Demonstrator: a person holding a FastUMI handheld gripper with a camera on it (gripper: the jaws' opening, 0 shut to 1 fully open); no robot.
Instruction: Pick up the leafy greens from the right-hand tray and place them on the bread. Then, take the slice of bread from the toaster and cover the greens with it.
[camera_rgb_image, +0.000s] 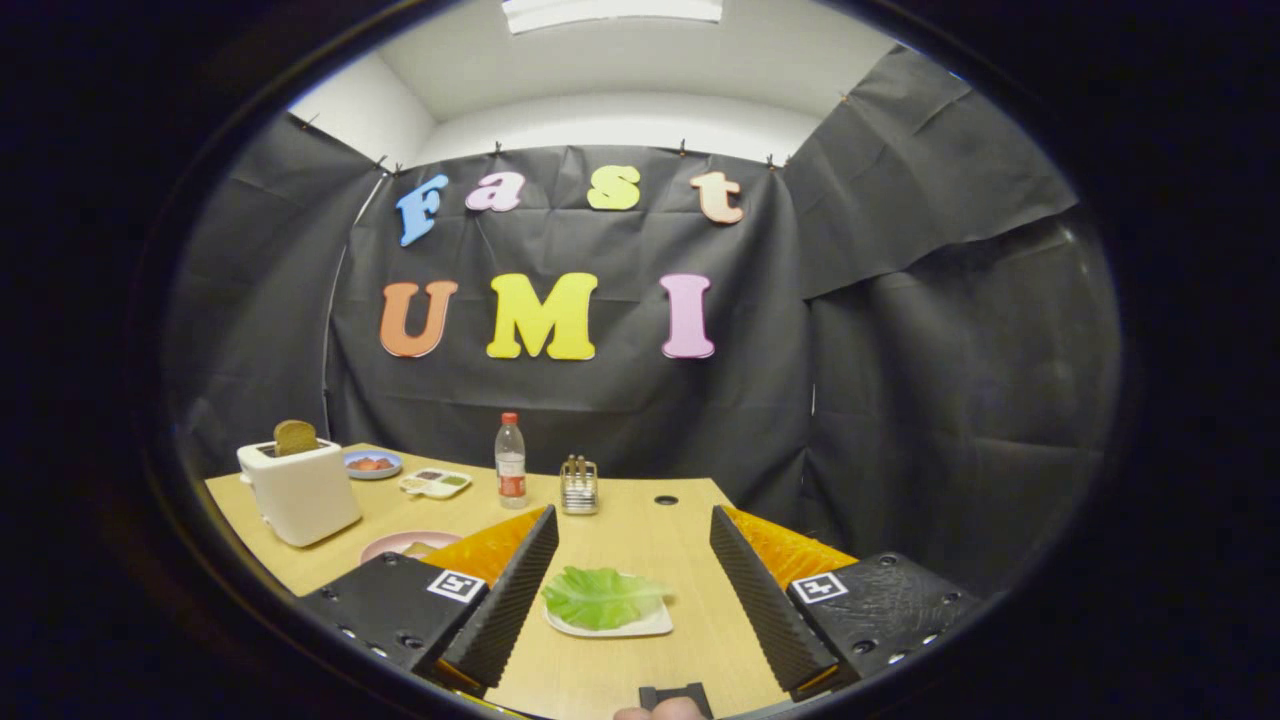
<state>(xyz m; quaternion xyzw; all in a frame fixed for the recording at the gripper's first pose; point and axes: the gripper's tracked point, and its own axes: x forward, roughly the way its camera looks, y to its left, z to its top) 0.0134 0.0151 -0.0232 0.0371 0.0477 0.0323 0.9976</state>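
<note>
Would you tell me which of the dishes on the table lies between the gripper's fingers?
The white tray with the leafy greens, between the open gripper's fingers. The pink plate, blue plate and divided dish sit farther off.

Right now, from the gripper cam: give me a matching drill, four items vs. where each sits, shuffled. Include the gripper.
Items:
1. leafy greens
2. bread slice
3. water bottle
4. gripper

Places or states:
A. sticking up from the white toaster
B. open, fingers either side of the small tray
C. lying on that tray
D. upright beside the metal rack

Pairs: 1-C, 2-A, 3-D, 4-B
</note>
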